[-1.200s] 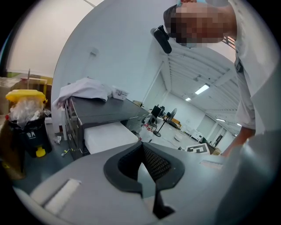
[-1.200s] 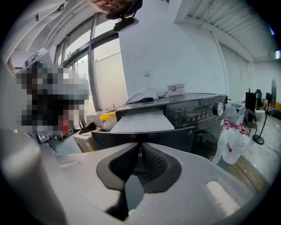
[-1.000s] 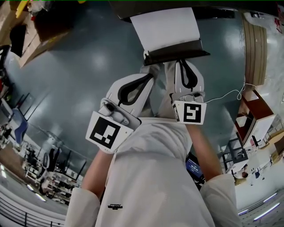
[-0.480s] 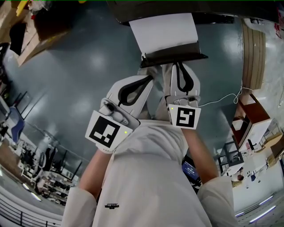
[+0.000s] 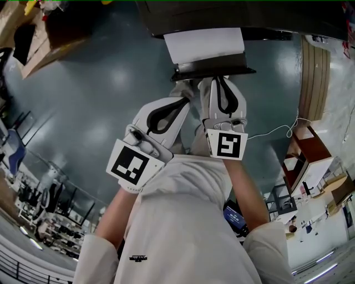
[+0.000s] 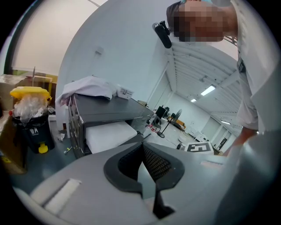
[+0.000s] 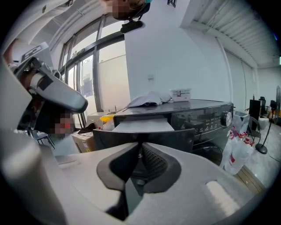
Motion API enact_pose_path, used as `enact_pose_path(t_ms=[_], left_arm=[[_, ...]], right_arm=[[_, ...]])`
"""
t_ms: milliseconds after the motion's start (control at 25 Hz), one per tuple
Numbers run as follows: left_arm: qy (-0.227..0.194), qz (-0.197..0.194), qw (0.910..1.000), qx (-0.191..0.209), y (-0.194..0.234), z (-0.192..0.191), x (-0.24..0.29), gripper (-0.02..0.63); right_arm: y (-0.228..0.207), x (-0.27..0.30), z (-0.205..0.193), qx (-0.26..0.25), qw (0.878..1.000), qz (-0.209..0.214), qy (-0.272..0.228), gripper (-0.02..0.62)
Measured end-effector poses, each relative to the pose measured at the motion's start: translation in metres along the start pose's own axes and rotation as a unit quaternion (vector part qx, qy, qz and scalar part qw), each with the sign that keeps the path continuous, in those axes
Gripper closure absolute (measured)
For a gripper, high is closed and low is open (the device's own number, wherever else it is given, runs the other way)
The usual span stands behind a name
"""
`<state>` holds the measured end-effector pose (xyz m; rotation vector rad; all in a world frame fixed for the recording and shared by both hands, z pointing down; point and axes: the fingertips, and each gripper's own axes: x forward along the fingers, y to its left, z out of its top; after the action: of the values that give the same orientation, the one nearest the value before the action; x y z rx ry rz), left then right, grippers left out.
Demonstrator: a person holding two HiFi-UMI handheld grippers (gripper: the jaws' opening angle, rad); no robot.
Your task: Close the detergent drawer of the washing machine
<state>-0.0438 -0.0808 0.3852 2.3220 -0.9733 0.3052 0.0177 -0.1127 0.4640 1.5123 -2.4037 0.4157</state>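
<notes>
1. the washing machine (image 5: pixel 233 16) stands dark at the top of the head view. its detergent drawer (image 5: pixel 205 45) is pulled out toward the person, white on top with a dark front panel (image 5: pixel 213 70).
2. the right claw (image 5: pixel 218 80) points at that front panel, with its tips right up against the panel's lower edge near the middle.
3. in the right gripper view the right claw (image 7: pixel 139 148) has its two jaws pressed together with nothing between them. the dark panel sits just behind the tips.
4. the left claw (image 5: pixel 187 91) lies just beside the right one, on its left, angled up toward the drawer. its tips are a little short of the panel.
5. in the left gripper view the left claw (image 6: pixel 142 147) is also closed and empty, and the drawer's white top shows beyond it.
6. a marker cube (image 5: pixel 130 165) rides on the left claw and another (image 5: pixel 226 144) on the right, both above the person's white shirt (image 5: pixel 183 222).
7. a white cloth (image 7: pixel 147 100) lies on top of the machine, and a round control dial (image 7: pixel 226 117) sits on its front.
8. a black bin with a yellow lid (image 6: pixel 30 125) stands near one side of the machine. white plastic bags (image 7: pixel 237 149) rest on the floor (image 5: pixel 100 83) at the other side.
</notes>
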Motion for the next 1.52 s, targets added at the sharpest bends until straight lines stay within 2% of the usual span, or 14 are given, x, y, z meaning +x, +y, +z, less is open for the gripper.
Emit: enact_pose_path(t_ms=[320, 640, 920, 1040, 1120, 1520], left_arm=[[-0.005, 0.018, 0.9998, -0.005, 0.005, 0.001, 0.004, 0.592], [0.015, 0.053, 0.9981, -0.025, 0.025, -0.006, 0.0, 0.592], [0.009, 0.061, 0.9975, -0.035, 0.032, -0.006, 0.004, 0.592], [0.013, 0.063, 0.9971, -0.04, 0.034, -0.009, 0.005, 0.592], [0.013, 0.065, 0.9969, -0.043, 0.034, -0.01, 0.005, 0.592], [0.006, 0.078, 0.9955, -0.054, 0.048, -0.005, 0.005, 0.592]], right_arm=[[-0.004, 0.031, 0.012, 0.012, 1.0, 0.014, -0.009, 0.571], [-0.003, 0.055, 0.02, 0.007, 1.0, 0.024, -0.01, 0.579], [-0.004, 0.054, 0.021, 0.013, 0.999, 0.032, -0.012, 0.581], [-0.002, 0.059, 0.029, -0.002, 0.999, 0.032, -0.025, 0.581], [-0.003, 0.066, 0.028, -0.008, 0.999, 0.042, -0.016, 0.586], [-0.009, 0.082, 0.032, 0.022, 0.999, 0.04, -0.013, 0.588]])
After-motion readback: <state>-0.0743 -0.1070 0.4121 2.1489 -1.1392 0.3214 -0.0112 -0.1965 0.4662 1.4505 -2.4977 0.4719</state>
